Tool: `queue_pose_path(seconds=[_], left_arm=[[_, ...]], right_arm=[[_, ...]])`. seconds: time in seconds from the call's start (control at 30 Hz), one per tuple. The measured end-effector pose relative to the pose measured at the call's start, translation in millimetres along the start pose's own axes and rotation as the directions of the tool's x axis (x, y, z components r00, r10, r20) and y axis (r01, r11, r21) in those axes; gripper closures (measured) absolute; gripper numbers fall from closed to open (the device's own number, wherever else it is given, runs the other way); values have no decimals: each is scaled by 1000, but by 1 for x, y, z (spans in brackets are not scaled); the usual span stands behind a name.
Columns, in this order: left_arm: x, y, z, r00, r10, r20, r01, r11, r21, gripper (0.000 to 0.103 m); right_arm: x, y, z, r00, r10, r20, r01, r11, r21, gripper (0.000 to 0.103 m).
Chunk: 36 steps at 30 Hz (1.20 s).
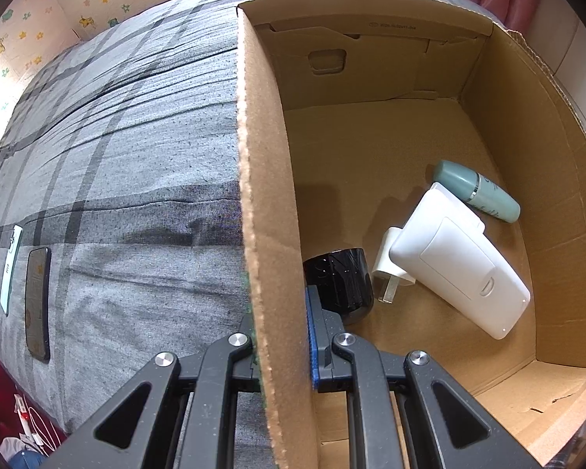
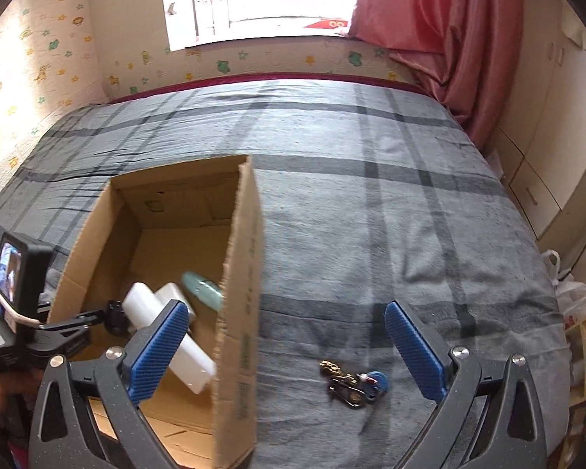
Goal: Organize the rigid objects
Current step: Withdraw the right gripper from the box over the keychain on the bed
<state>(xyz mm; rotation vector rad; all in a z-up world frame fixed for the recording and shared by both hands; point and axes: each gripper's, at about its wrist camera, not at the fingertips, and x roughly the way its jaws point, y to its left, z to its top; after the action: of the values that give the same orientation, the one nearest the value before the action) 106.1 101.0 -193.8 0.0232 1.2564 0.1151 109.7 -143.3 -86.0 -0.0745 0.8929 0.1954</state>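
Cardboard box [image 1: 500, 125] sits open-topped on a bed with a grey plaid cover [image 2: 371, 179].

Left tongs [image 1: 281, 348]: clamped on the box's left wall, one blue pad pressed to the inside face, the other finger on the outside. Also visible from the right wrist view at the box's left edge [image 2: 97, 316], with a small camera screen mounted behind them.

Right tongs [image 2: 285, 346]: jaws spread wide, nothing between the pads. They hang above the bed, straddling the box's right wall; the left finger is over the box interior, the right finger over the bed cover.

Box contents, on the floor near the right wall:
- white flat case [image 1: 461, 262], lying tilted
- white plug adapter [image 1: 390, 262], partly under the case, prongs showing
- teal bottle [image 1: 476, 191], on its side, touching the case's far end
- black round object [image 1: 340, 277], just ahead of the left tongs

Outside the box:
- bunch of keys [image 2: 351, 381] on the bed cover, between the right tongs' fingers in view, near the right one
- two phones [image 1: 37, 301] lying side by side on the bed, well left of the box
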Motion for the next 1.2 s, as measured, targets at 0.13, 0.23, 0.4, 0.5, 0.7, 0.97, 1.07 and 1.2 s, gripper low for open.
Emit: queue_pose_path(seconds=[0.13, 0.23, 0.4, 0.5, 0.7, 0.97, 1.07, 1.2], left_arm=[[1, -1, 0, 1000, 0, -3, 0, 1000, -2, 89], [0, -1, 0, 1000, 0, -3, -1, 1000, -1, 89], [0, -3, 0, 1000, 13, -3, -13, 1000, 11, 89], [0, -5, 0, 1000, 22, -1, -22, 1000, 21, 89], [0, -3, -1, 1000, 6, 0, -6, 1000, 6, 89], [0, -5, 0, 1000, 17, -2, -16, 1000, 16, 89], [1, -4, 0, 1000, 11, -1, -11, 1000, 9, 89], [1, -3, -1, 1000, 9, -1, -9, 1000, 5, 89]], right_arm=[[8, -22, -9, 1000, -21, -22, 22, 999, 31, 0], [18, -34, -20, 998, -31, -61, 34, 999, 43, 0], [34, -45, -41, 994, -45, -96, 49, 998, 44, 0], [44, -52, -53, 991, -59, -117, 64, 997, 35, 0], [62, -59, -75, 985, -64, -157, 64, 998, -2, 0], [78, -62, -77, 980, -12, -200, -11, 994, -110, 0], [82, -63, -73, 975, -8, -222, -35, 981, -191, 0], [90, -66, -67, 963, 32, -268, -96, 968, -230, 0]])
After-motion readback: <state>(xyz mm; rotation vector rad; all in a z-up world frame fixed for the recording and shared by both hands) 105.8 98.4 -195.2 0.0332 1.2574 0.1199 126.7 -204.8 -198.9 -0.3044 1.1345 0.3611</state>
